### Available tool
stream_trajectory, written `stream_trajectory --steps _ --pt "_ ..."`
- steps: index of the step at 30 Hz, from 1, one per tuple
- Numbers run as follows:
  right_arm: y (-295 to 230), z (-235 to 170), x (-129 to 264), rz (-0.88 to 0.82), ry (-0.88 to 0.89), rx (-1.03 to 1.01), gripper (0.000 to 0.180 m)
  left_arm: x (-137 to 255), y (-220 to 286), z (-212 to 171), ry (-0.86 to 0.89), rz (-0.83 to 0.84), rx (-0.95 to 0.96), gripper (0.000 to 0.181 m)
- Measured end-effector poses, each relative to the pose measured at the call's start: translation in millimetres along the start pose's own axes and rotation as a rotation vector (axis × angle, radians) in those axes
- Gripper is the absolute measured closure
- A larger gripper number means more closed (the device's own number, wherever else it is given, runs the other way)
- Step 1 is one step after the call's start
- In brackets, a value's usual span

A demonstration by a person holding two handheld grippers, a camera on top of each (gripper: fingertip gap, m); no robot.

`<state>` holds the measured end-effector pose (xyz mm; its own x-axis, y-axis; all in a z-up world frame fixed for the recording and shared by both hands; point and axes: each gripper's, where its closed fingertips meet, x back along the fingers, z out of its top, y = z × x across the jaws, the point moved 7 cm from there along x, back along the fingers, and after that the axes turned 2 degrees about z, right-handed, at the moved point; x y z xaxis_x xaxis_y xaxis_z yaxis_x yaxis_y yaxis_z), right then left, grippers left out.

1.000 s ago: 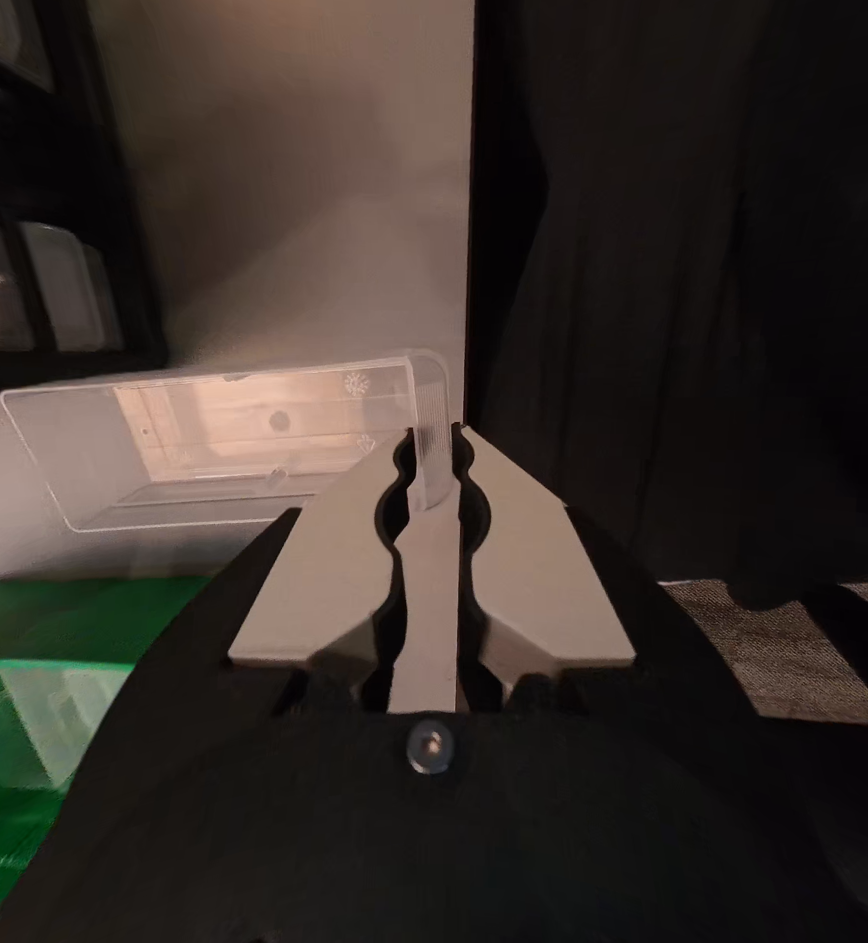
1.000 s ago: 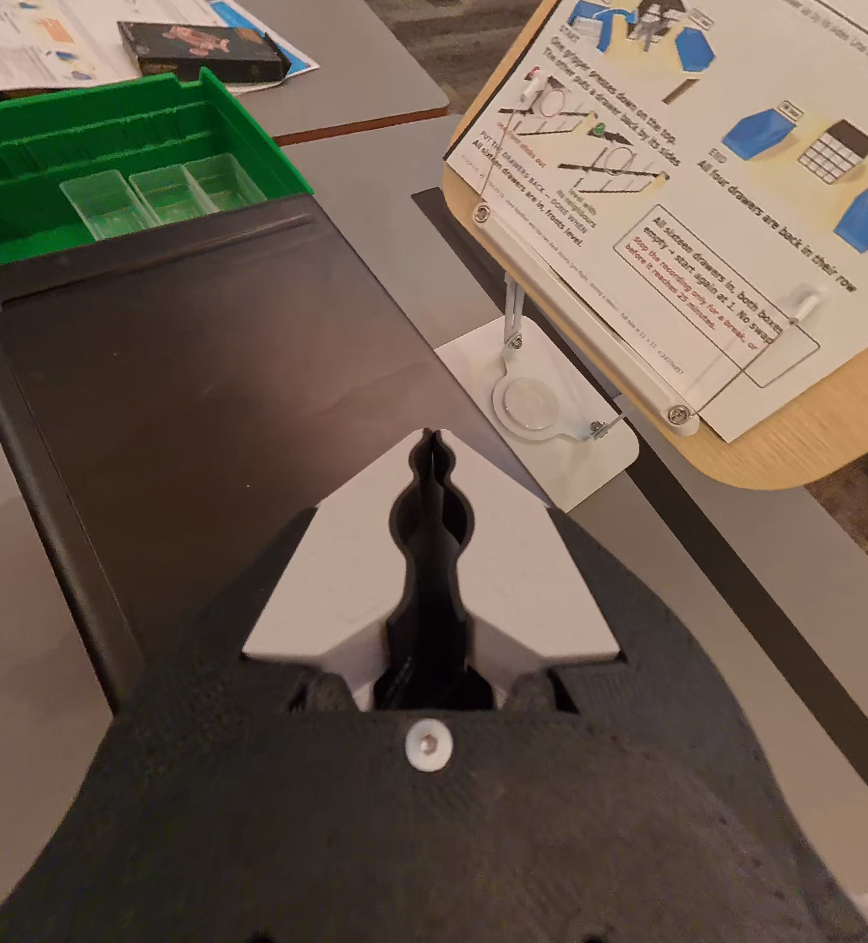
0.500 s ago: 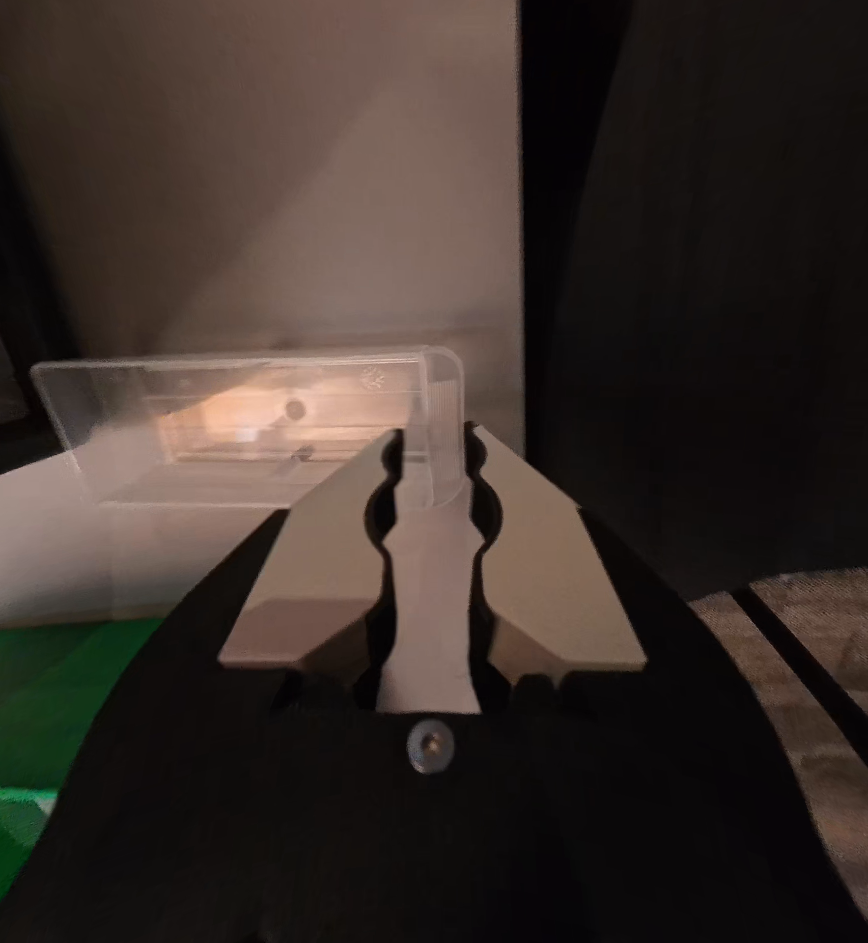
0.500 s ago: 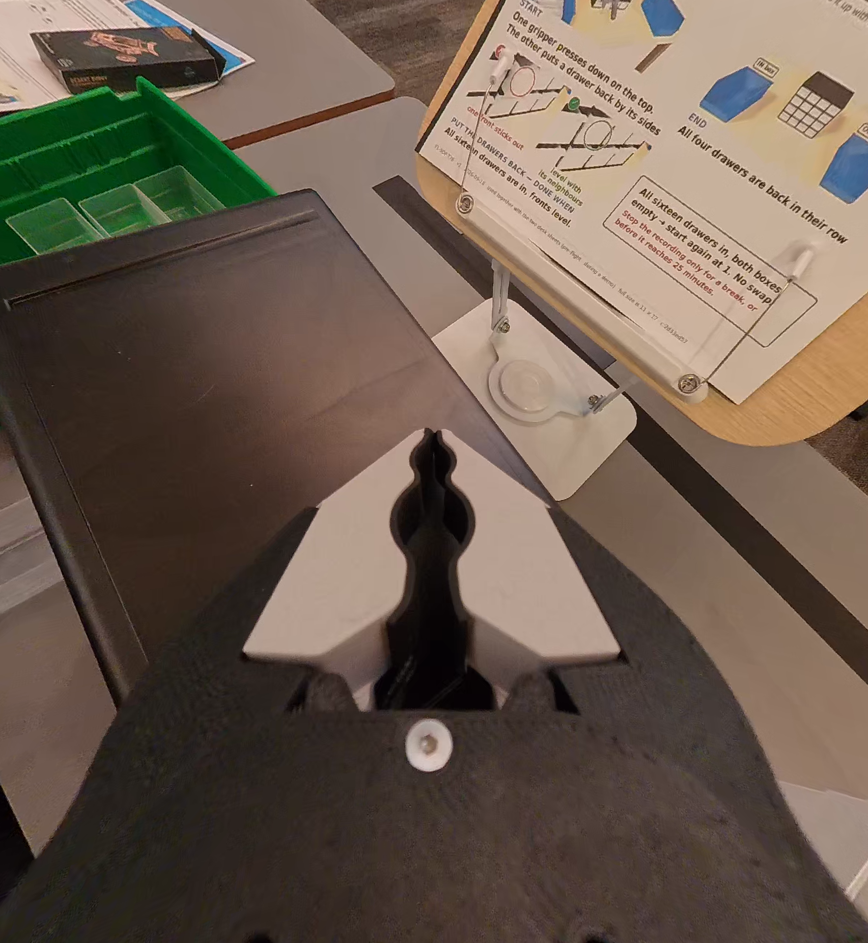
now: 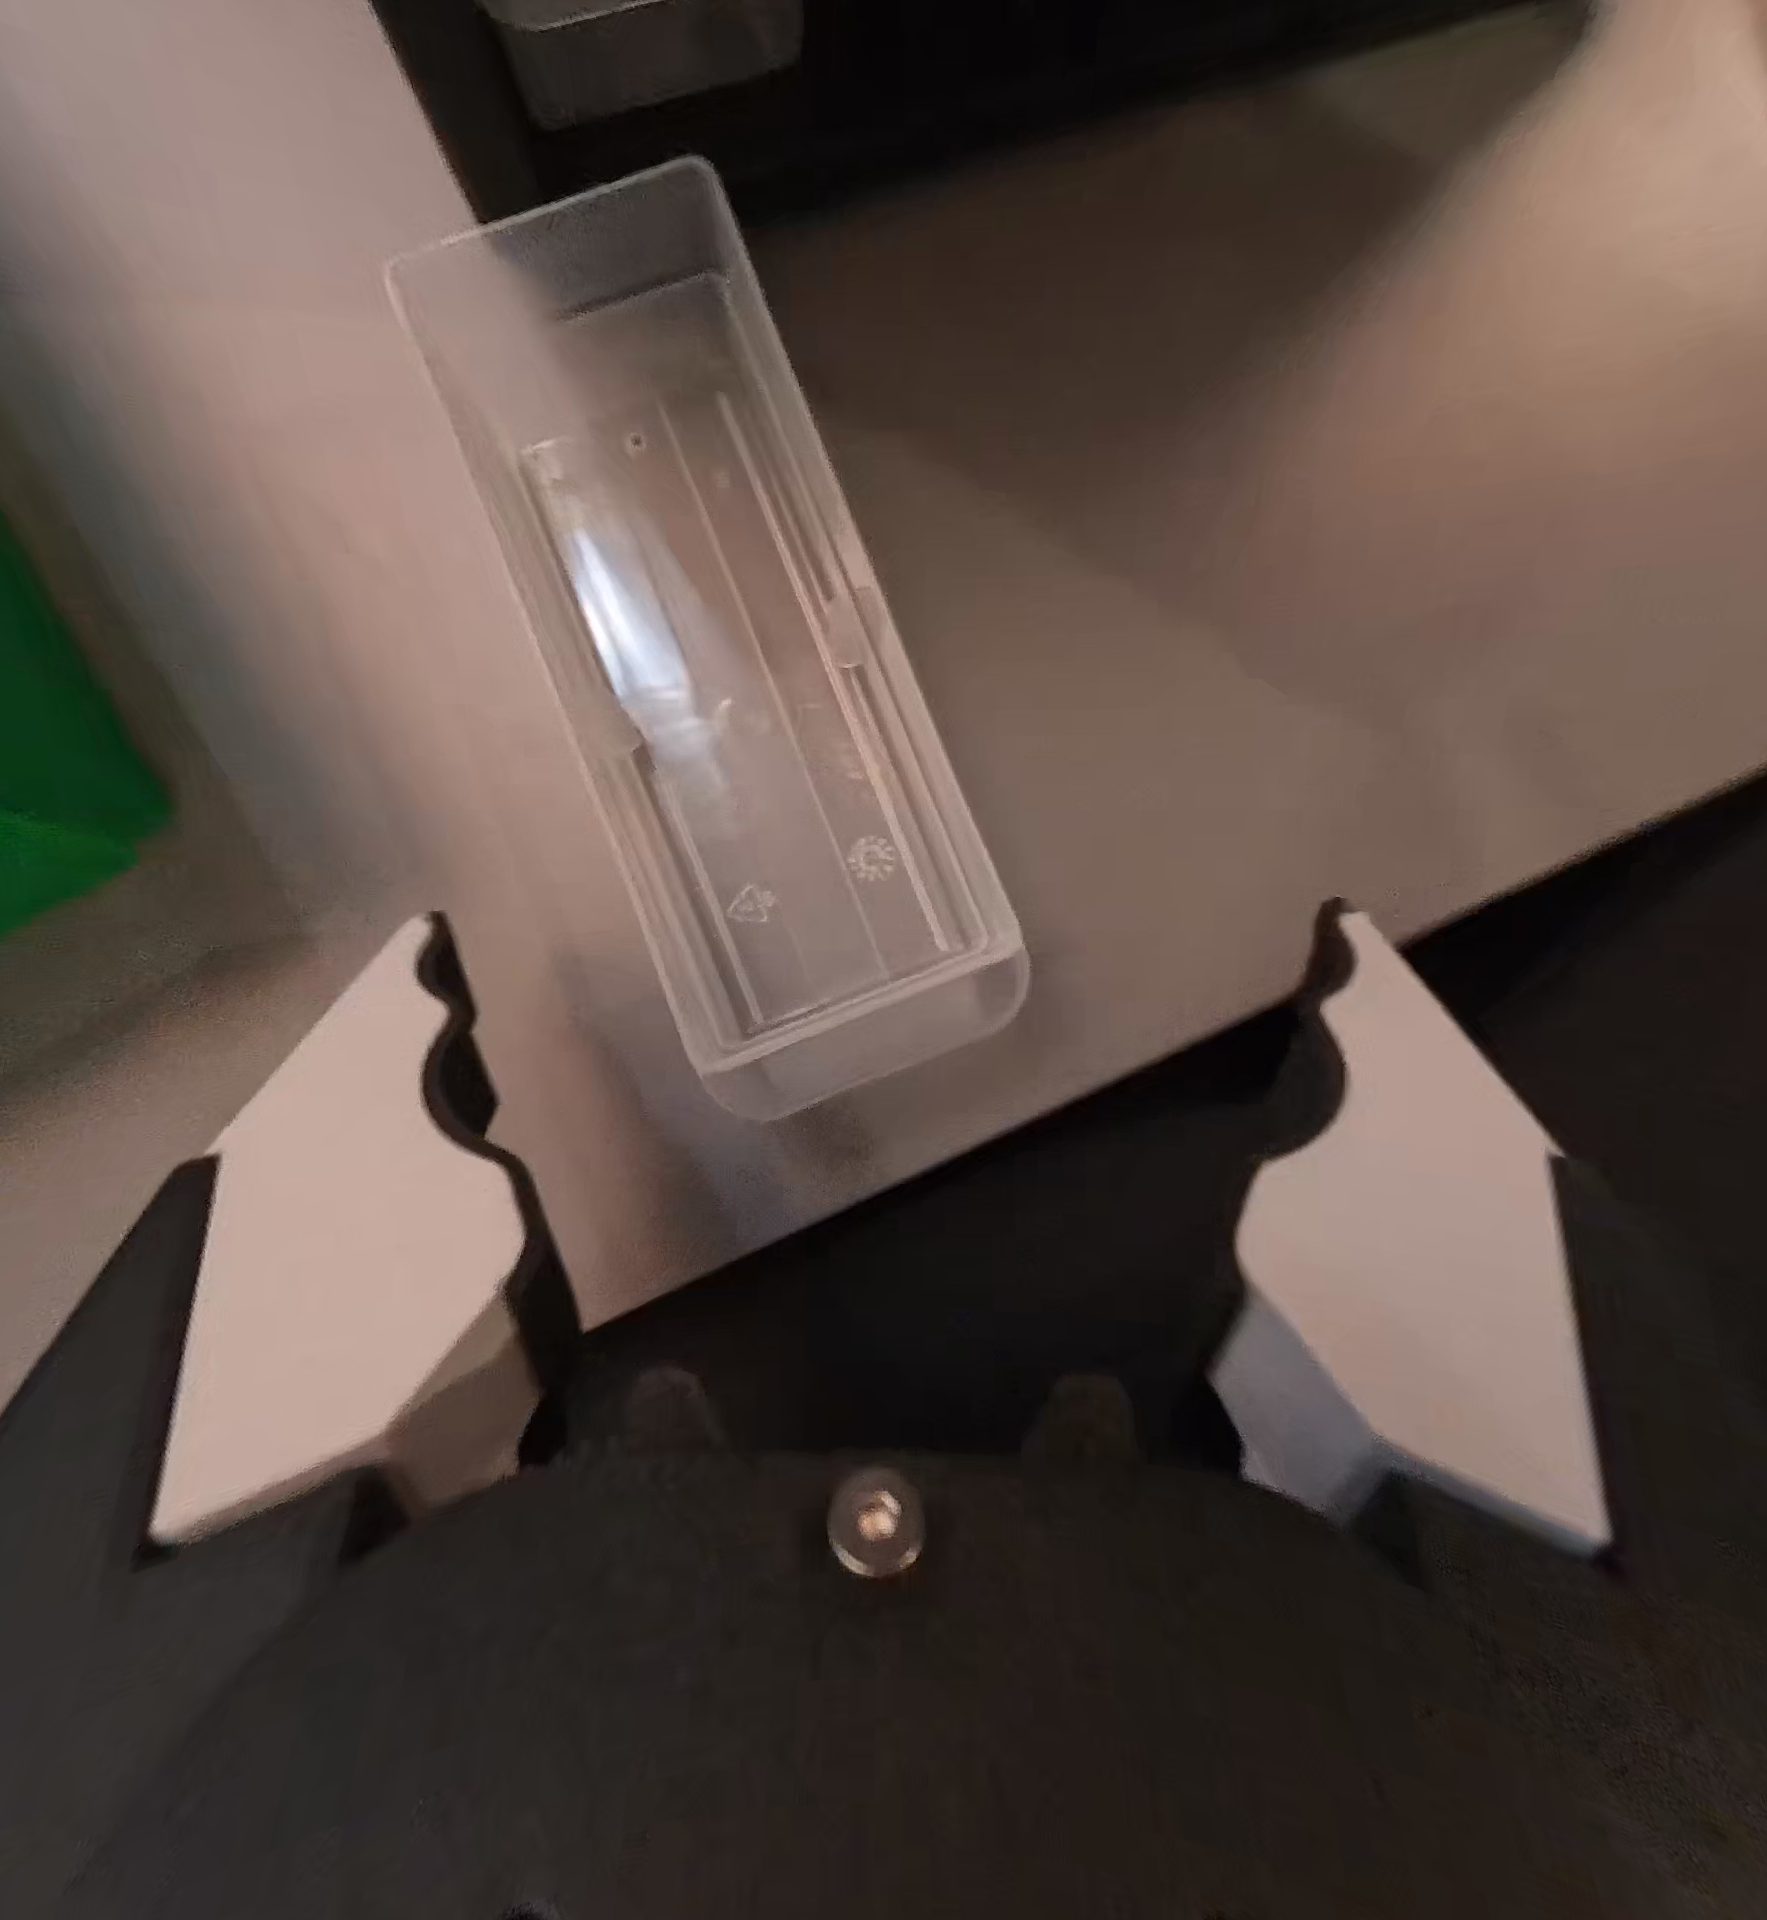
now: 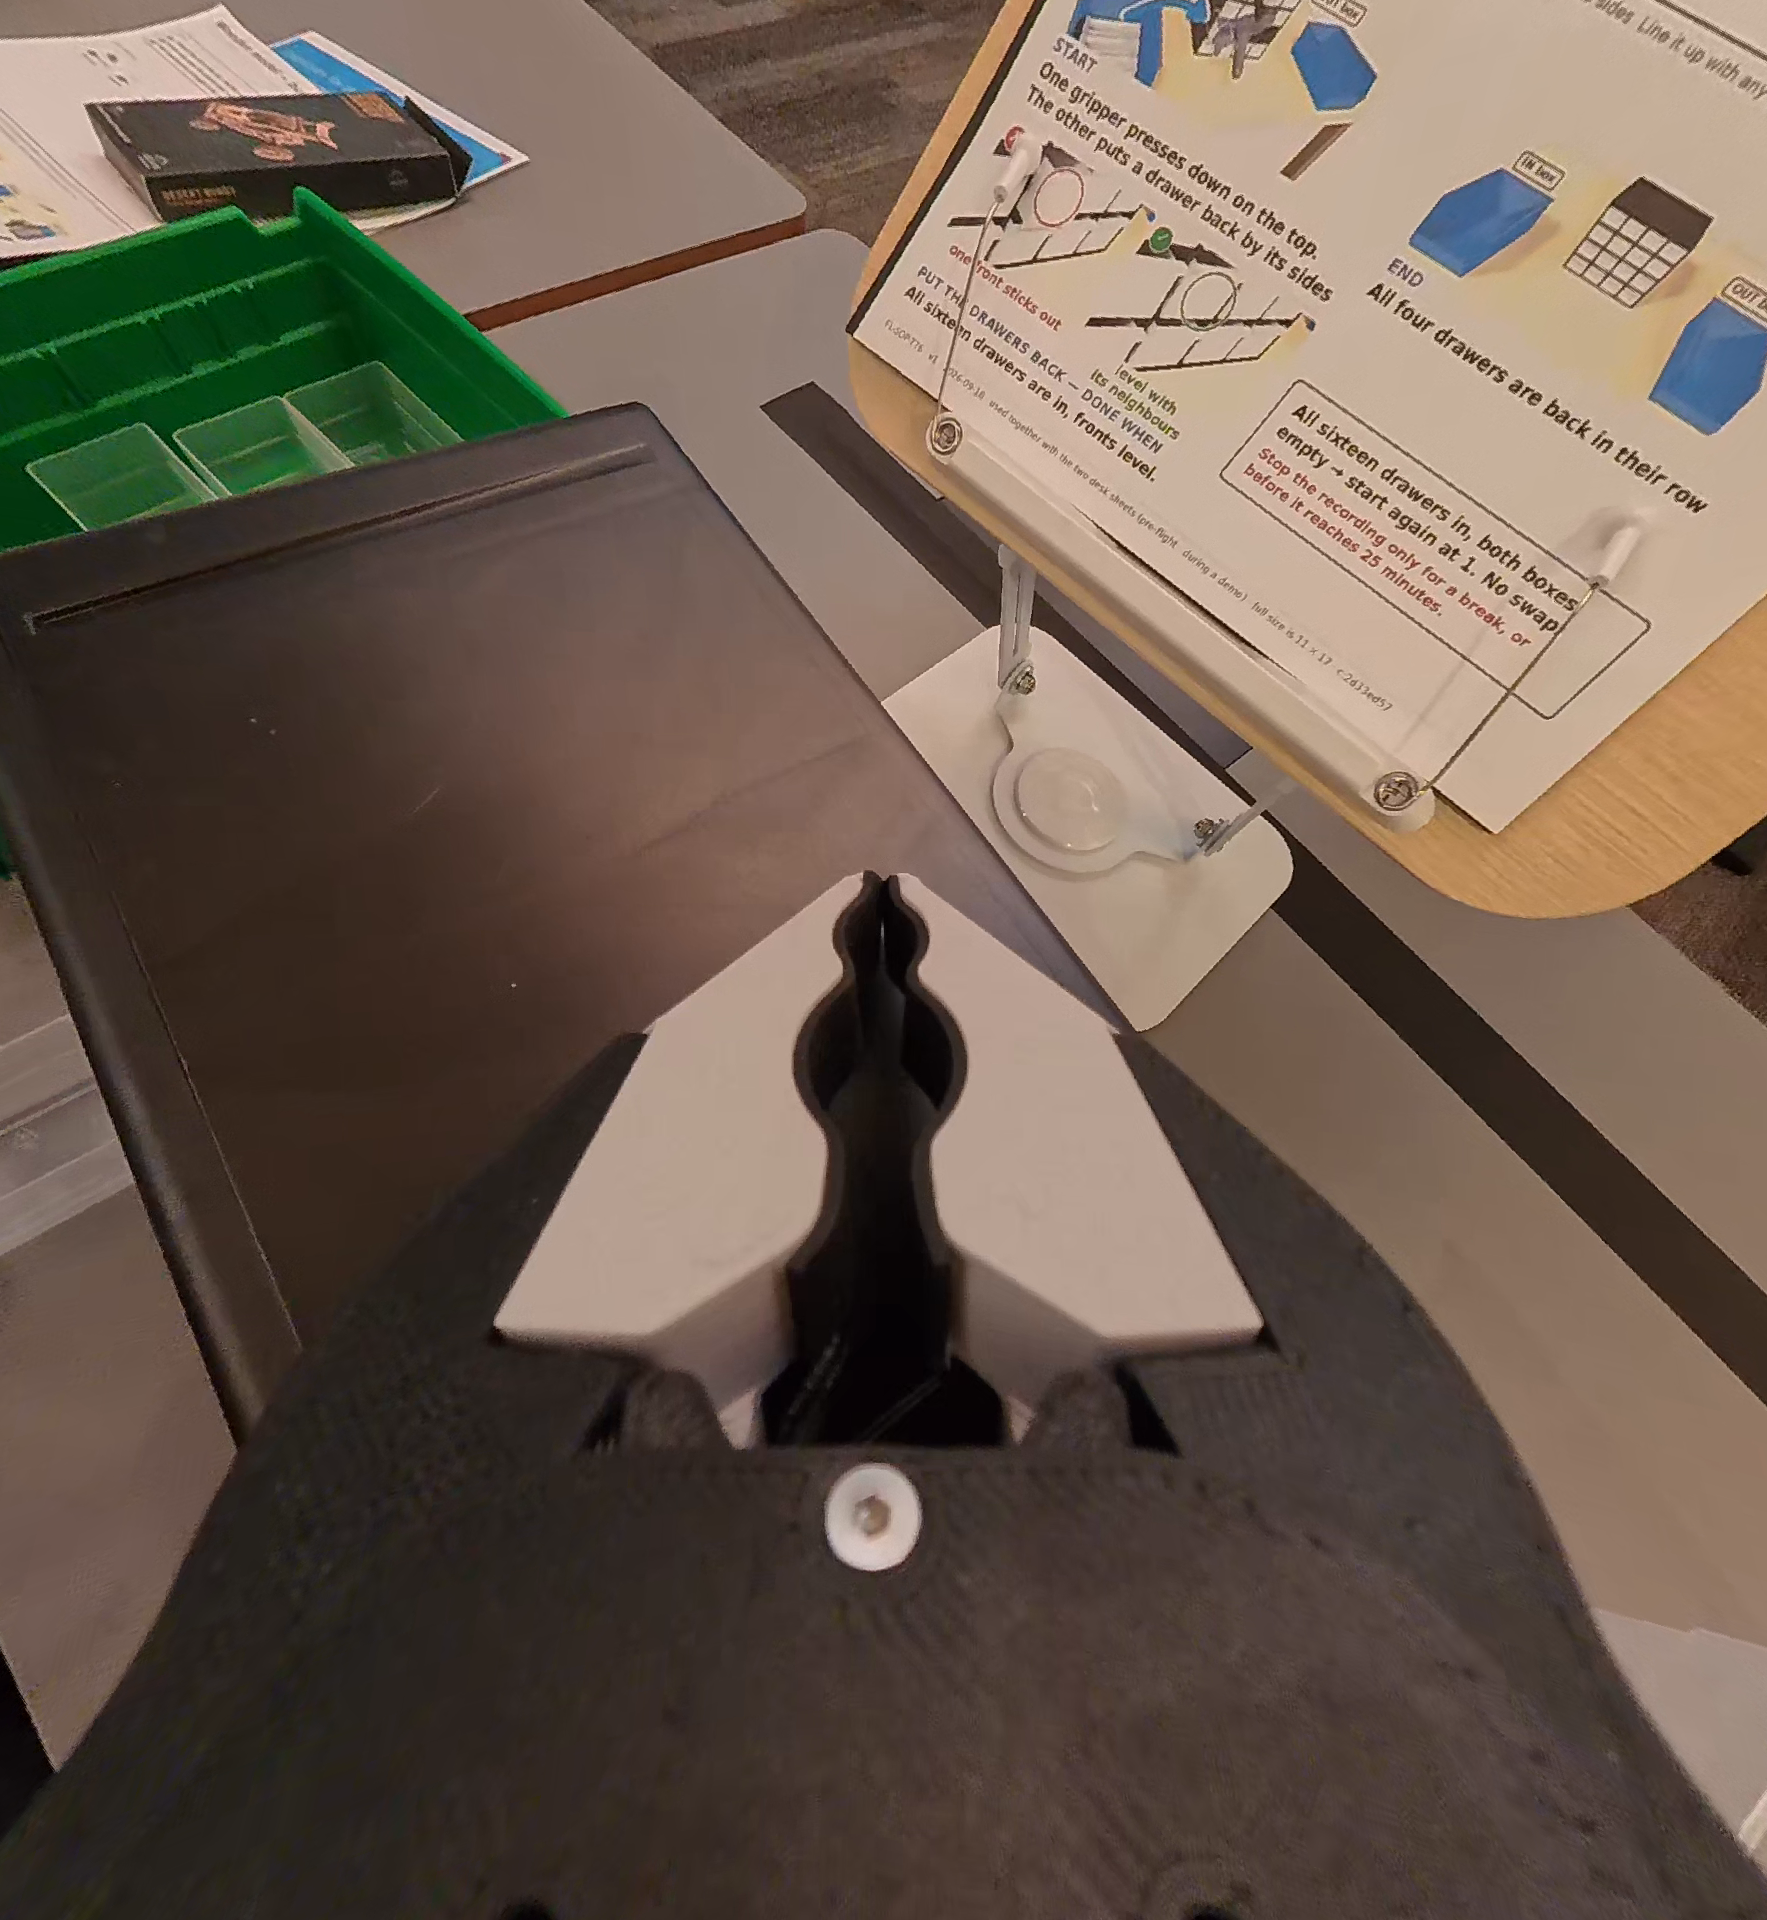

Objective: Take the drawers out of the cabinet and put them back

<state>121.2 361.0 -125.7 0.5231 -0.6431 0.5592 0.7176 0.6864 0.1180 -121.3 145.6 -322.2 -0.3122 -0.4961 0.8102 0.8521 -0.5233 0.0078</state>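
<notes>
Clear plastic rectangular drawer (image 5: 713, 634) lies on the grey table (image 5: 1222, 540), free between the left gripper (image 5: 884, 925)'s wide-spread fingers; the right gripper (image 6: 881, 883), pressed together, rests atop the black cabinet (image 6: 422, 748).

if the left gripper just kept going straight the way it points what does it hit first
Probably the clear drawer on the grey table: it lies just ahead of the open left gripper. Depth is blurred.
</notes>
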Motion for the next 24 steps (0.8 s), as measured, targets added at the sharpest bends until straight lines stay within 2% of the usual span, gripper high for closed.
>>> stream_trajectory --steps 2,5,11,16,24 --pt "0.0 -0.1 0.5 0.004 0.006 0.001 0.18 -8.1 -1.9 -1.2 0.033 0.09 -0.003 0.056" --pt "-0.2 -0.3 0.8 0.003 0.01 0.005 0.18 -9.4 -2.5 2.0 0.08 0.076 0.011 0.108" --pt "-0.2 -0.3 1.4 0.004 0.017 0.006 0.18 0.3 -7.4 1.6 0.12 0.051 0.01 0.114" --pt "-0.1 -0.3 1.2 0.003 0.015 0.005 0.18 15.6 21.1 9.2 0.175 -0.031 -0.047 0.115" --pt "-0.2 -0.4 1.0 -0.005 0.01 0.004 0.18 -7.7 40.1 43.9 0.114 -0.115 -0.057 0.115"
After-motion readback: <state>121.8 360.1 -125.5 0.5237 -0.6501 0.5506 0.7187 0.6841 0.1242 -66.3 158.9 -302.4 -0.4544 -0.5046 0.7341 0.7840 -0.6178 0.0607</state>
